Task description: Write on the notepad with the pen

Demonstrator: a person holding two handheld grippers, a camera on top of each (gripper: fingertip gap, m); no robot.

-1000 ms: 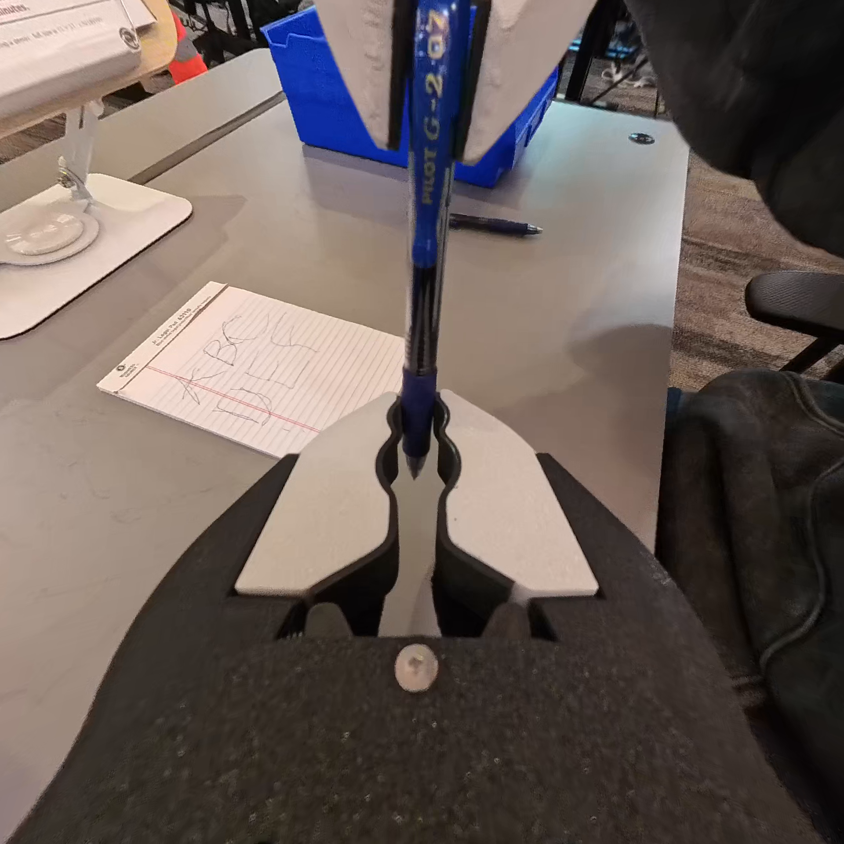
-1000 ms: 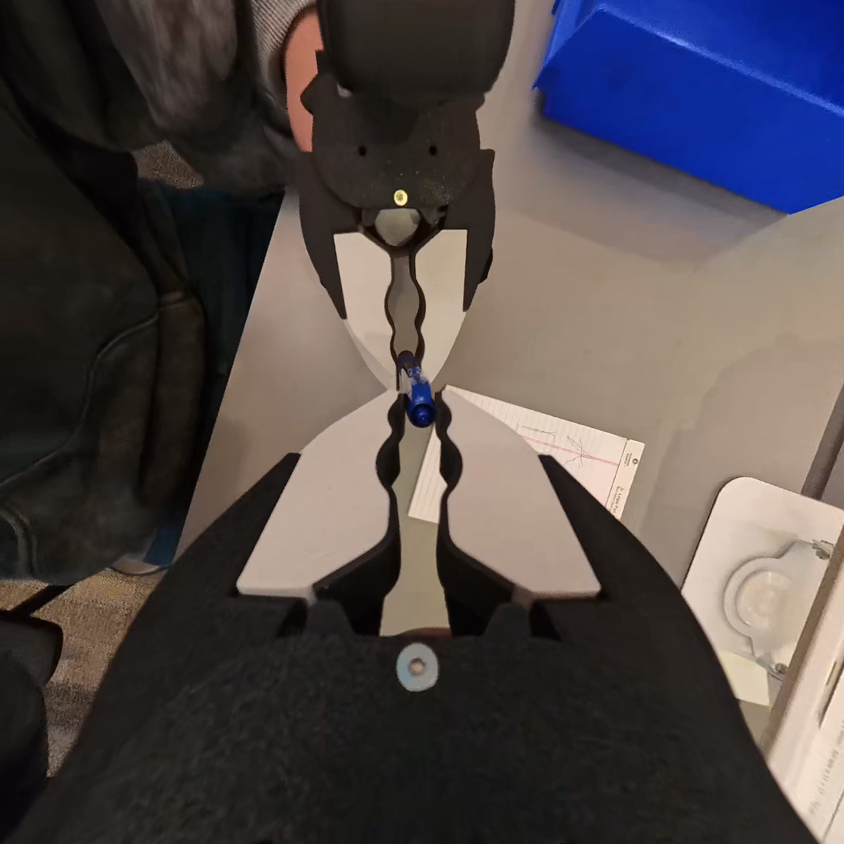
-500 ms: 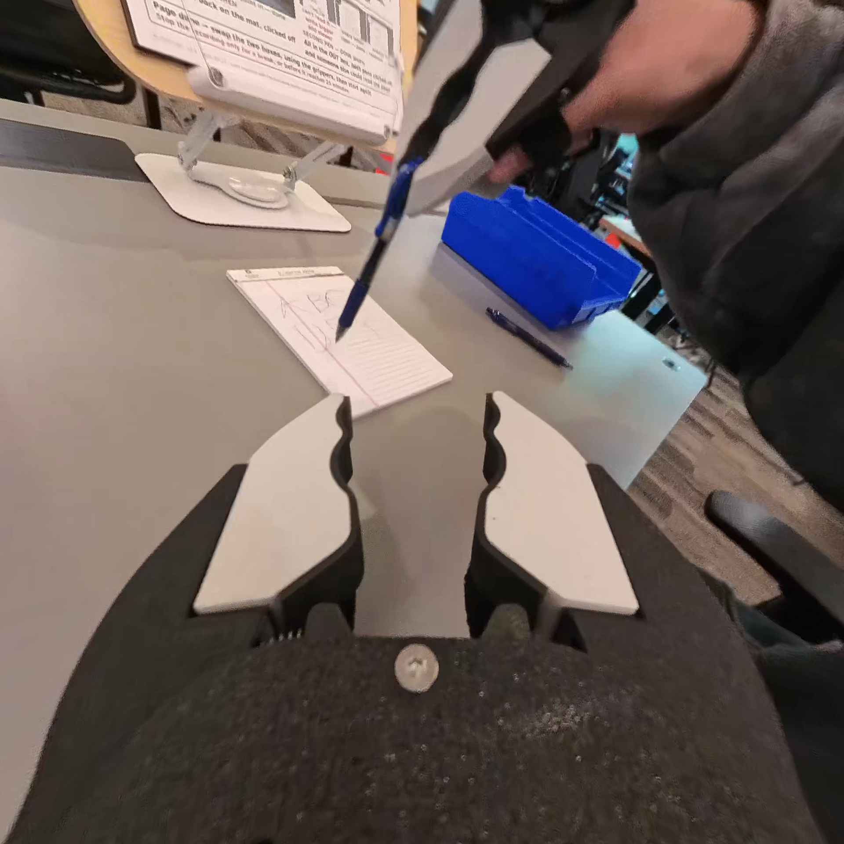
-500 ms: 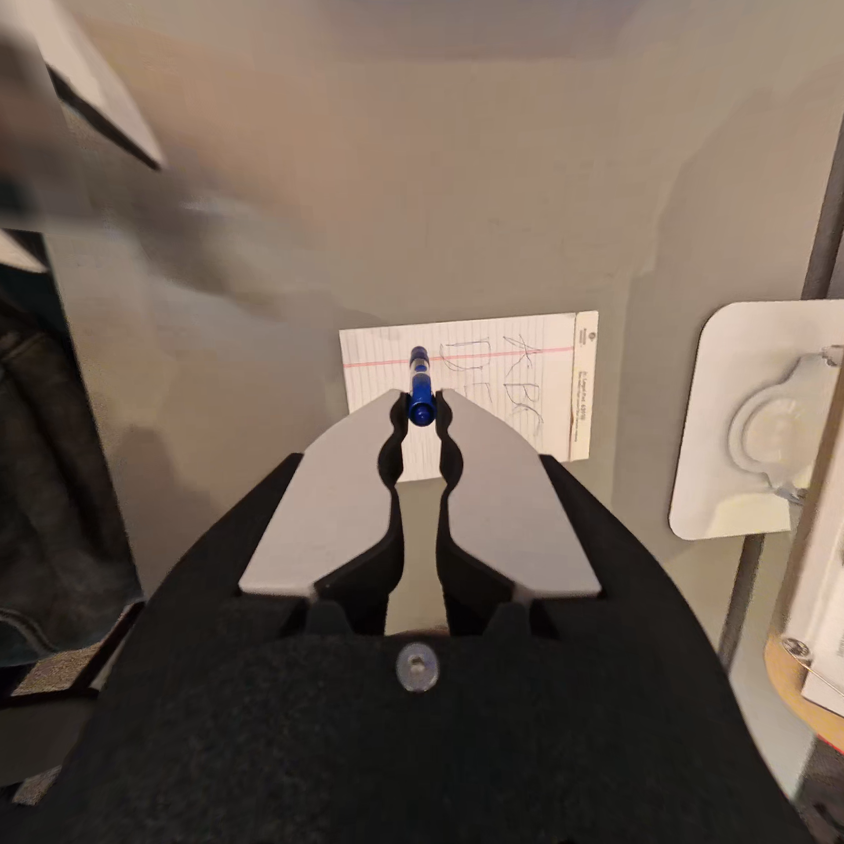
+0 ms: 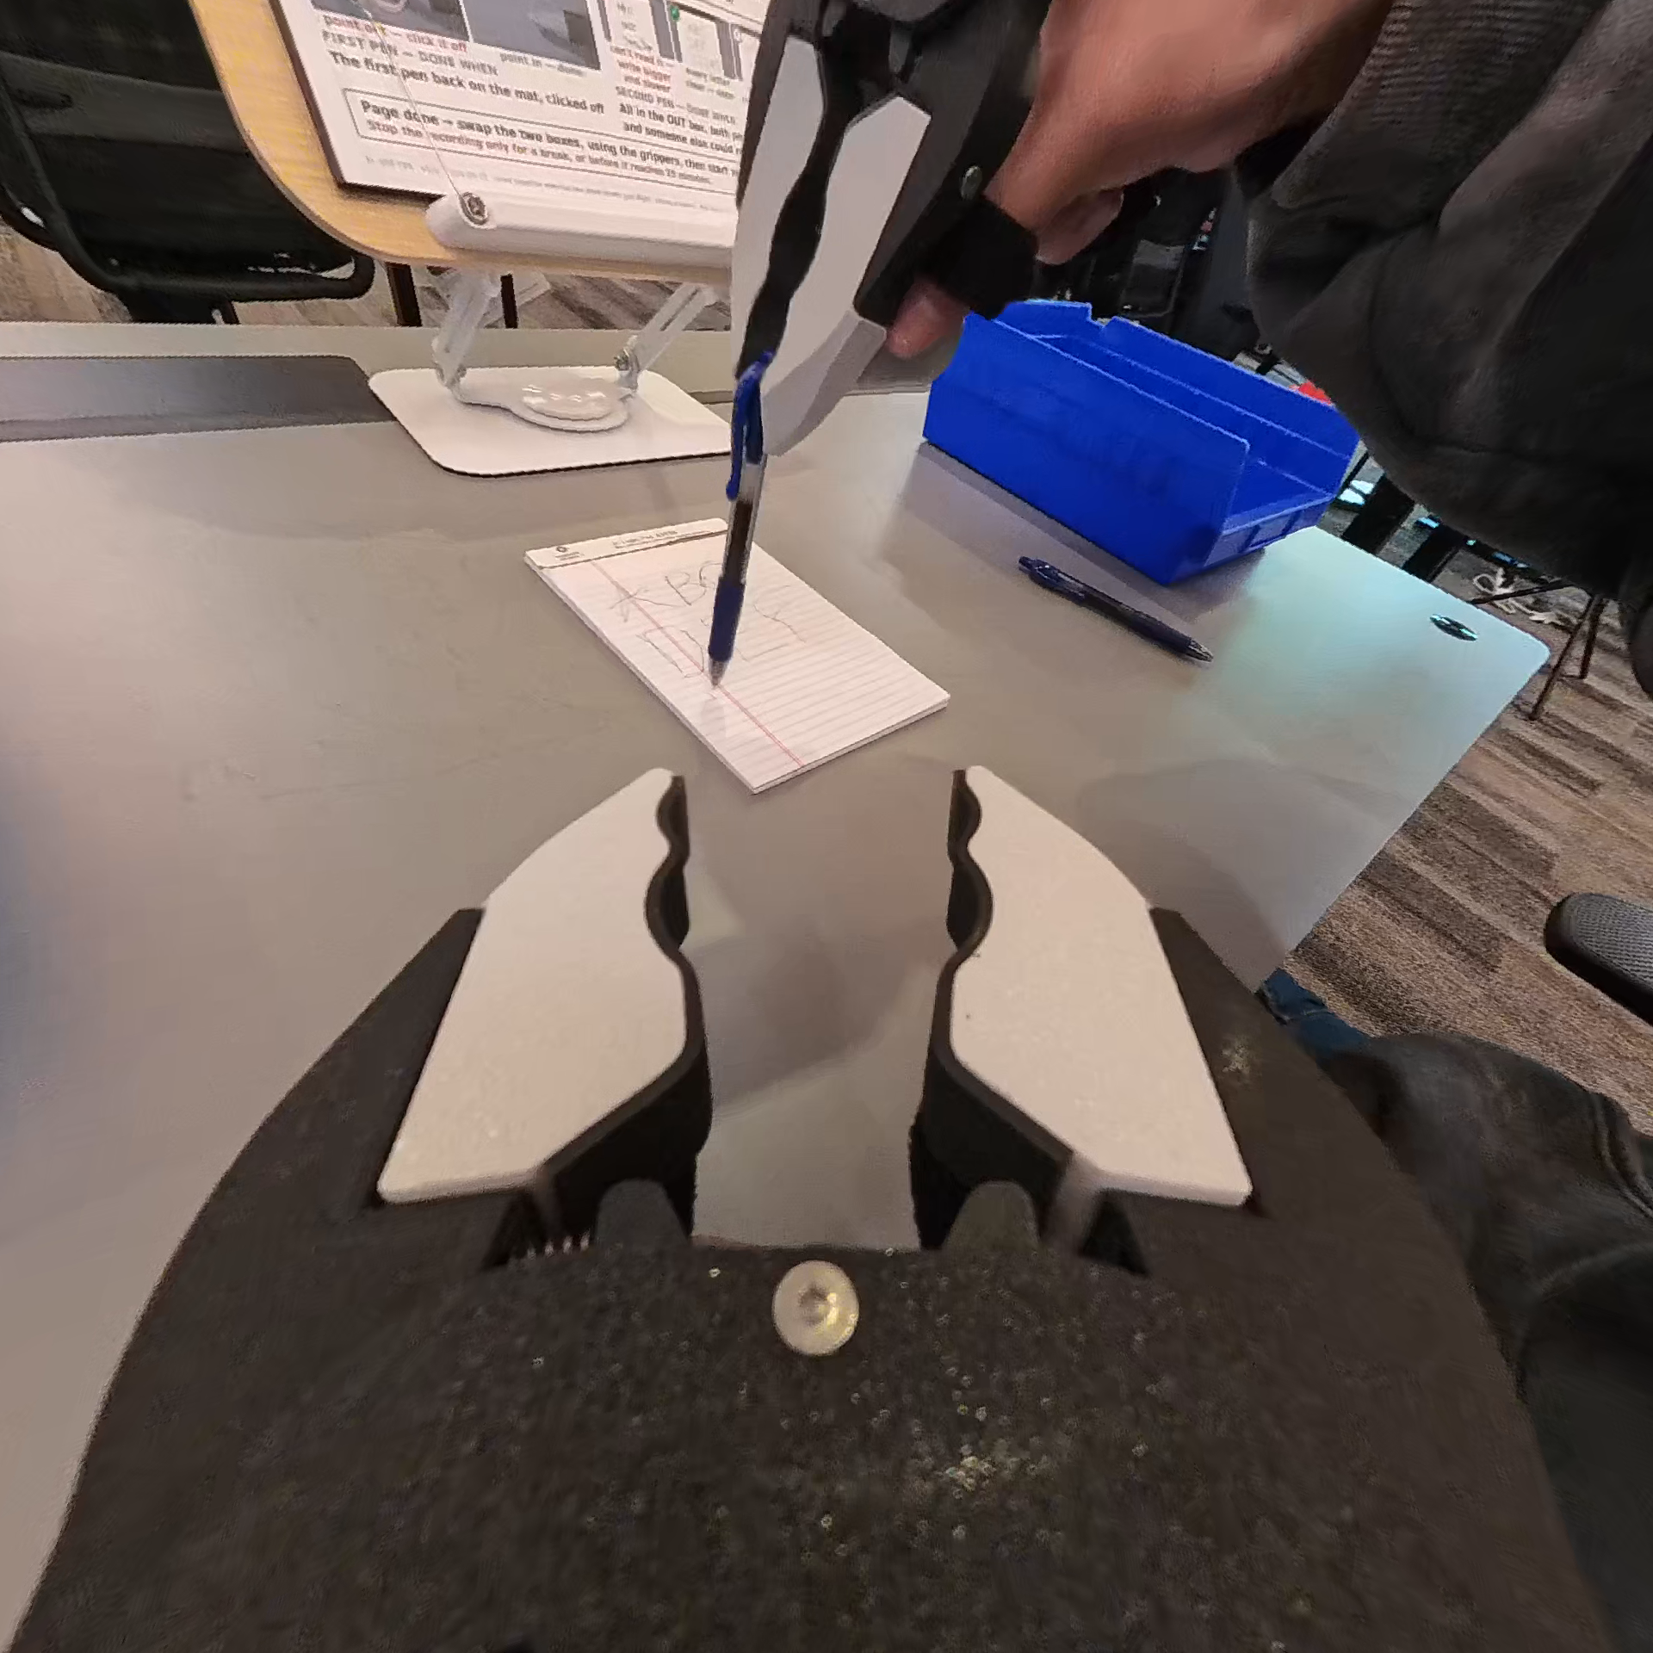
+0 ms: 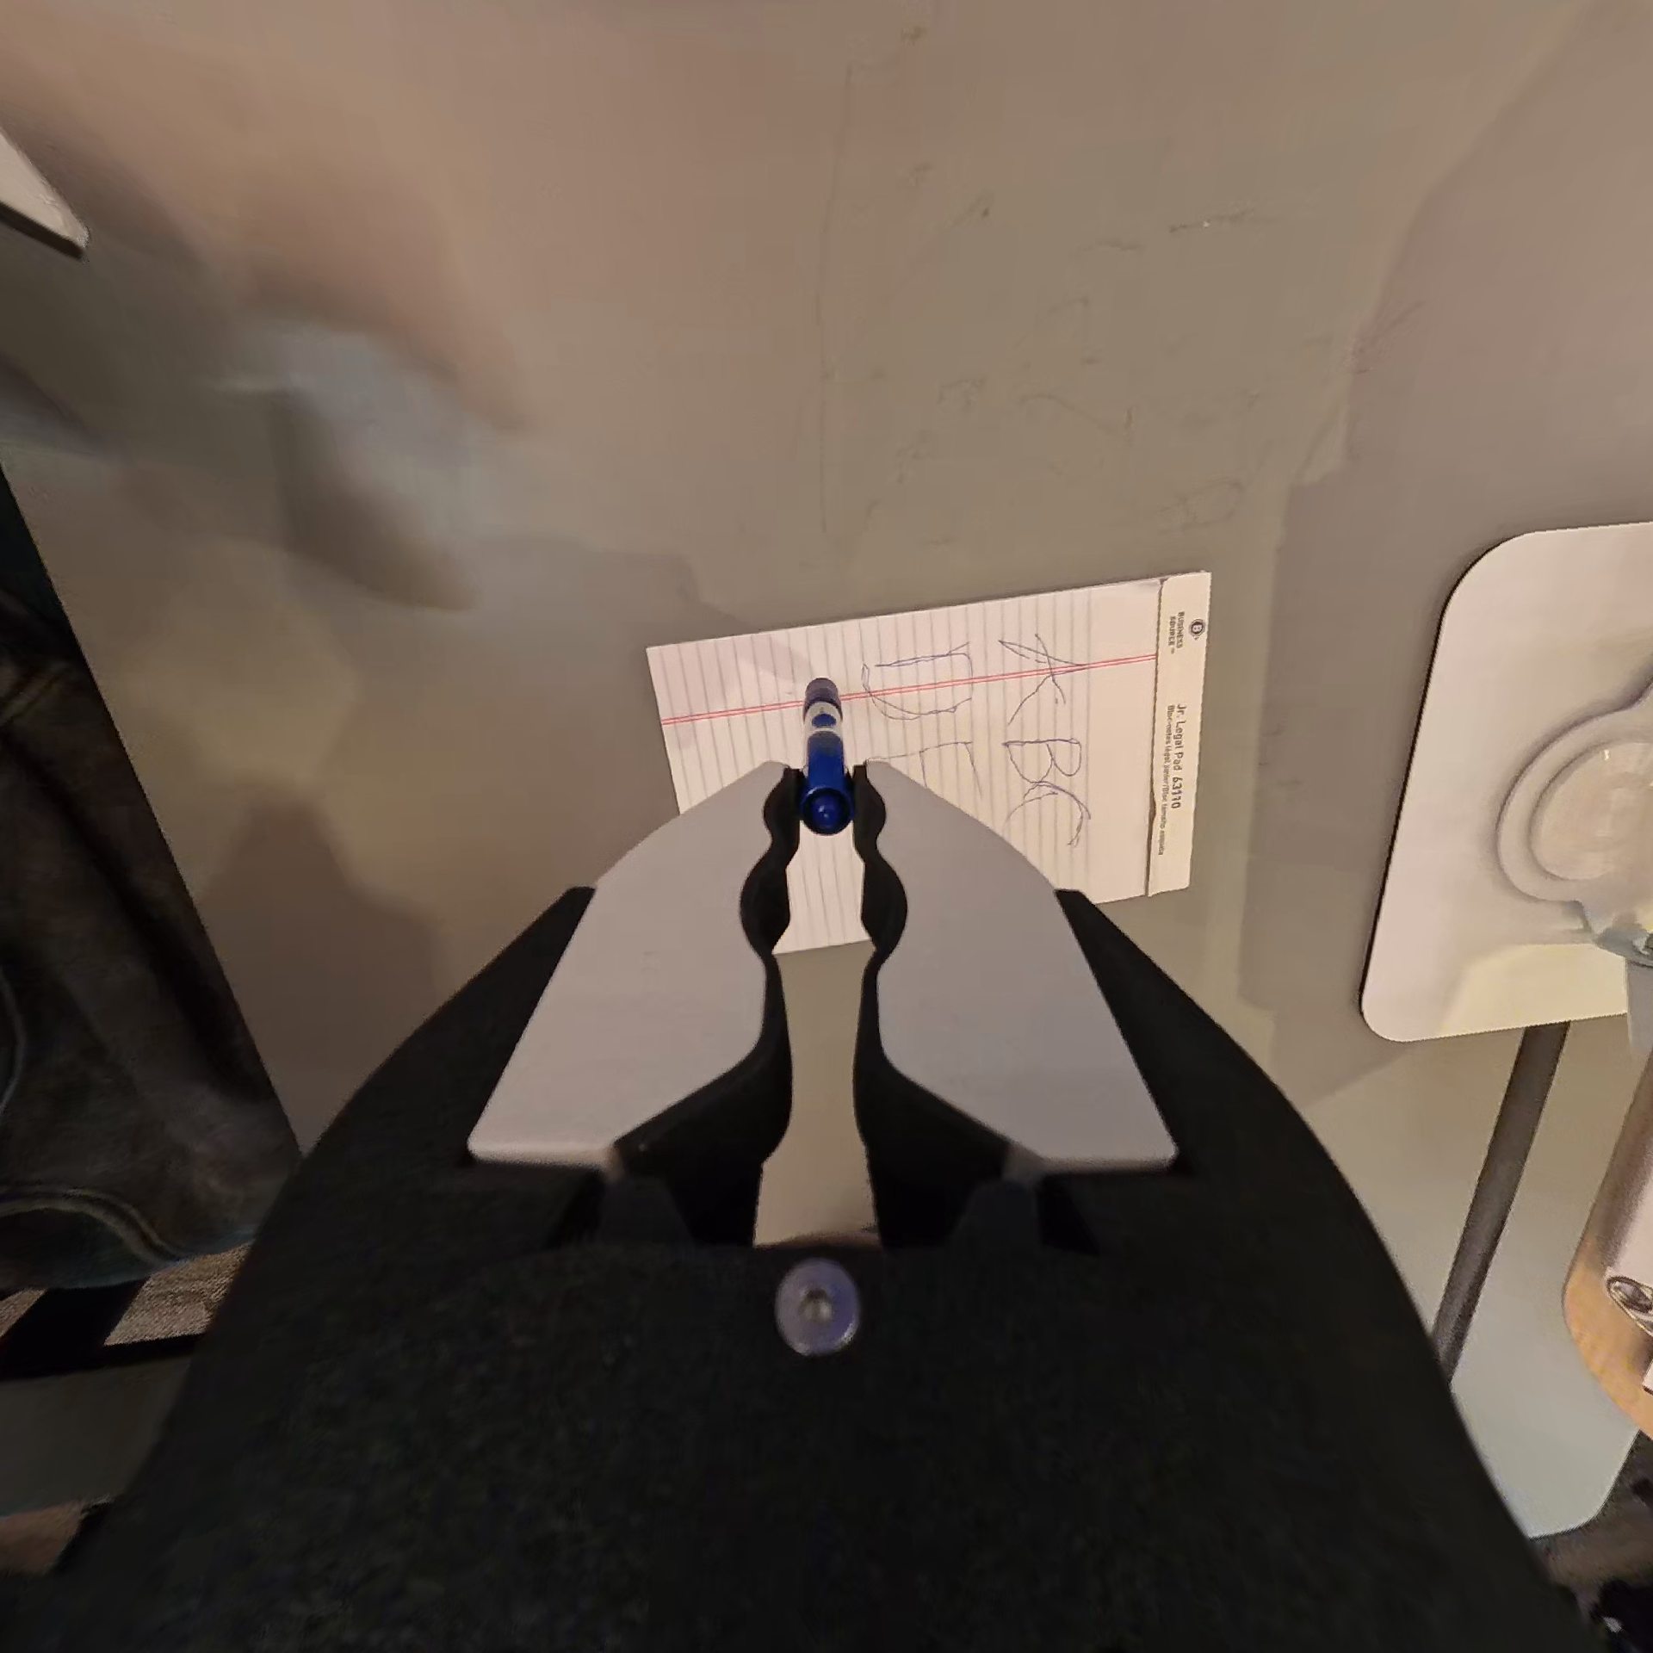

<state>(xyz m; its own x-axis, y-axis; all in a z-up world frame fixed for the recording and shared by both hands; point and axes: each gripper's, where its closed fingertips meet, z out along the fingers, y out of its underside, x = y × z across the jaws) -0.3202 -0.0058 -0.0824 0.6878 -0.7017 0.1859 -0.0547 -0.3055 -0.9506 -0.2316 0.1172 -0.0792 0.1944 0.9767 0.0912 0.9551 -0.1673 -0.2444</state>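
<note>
Right gripper [image 6: 821, 776] points steeply down over the notepad [image 5: 805, 680], jaws clamped on the blue pen [image 5: 738, 555]. Pen near upright, tip at the lined page by the red margin line, below the scribbled letters. Hand [image 5: 1154, 98] grips the handle from above. Left gripper [image 5: 816, 805] hovers low just short of the notepad's near edge, jaws apart, empty. Second pen [image 5: 1114, 608] lies right of the notepad, in front of the blue bin [image 5: 1136, 447].

The left tongs [image 5: 816, 881] stand open and empty above the grey worktop [image 5: 268, 626]. At 12 o'clock, the right tongs [image 5: 760, 394] clamp a blue pen [image 5: 738, 555], tip on the notepad [image 5: 787, 680]. A second pen [image 5: 1114, 606] lies at 2 o'clock, beside a blue bin [image 5: 1136, 447].
</note>
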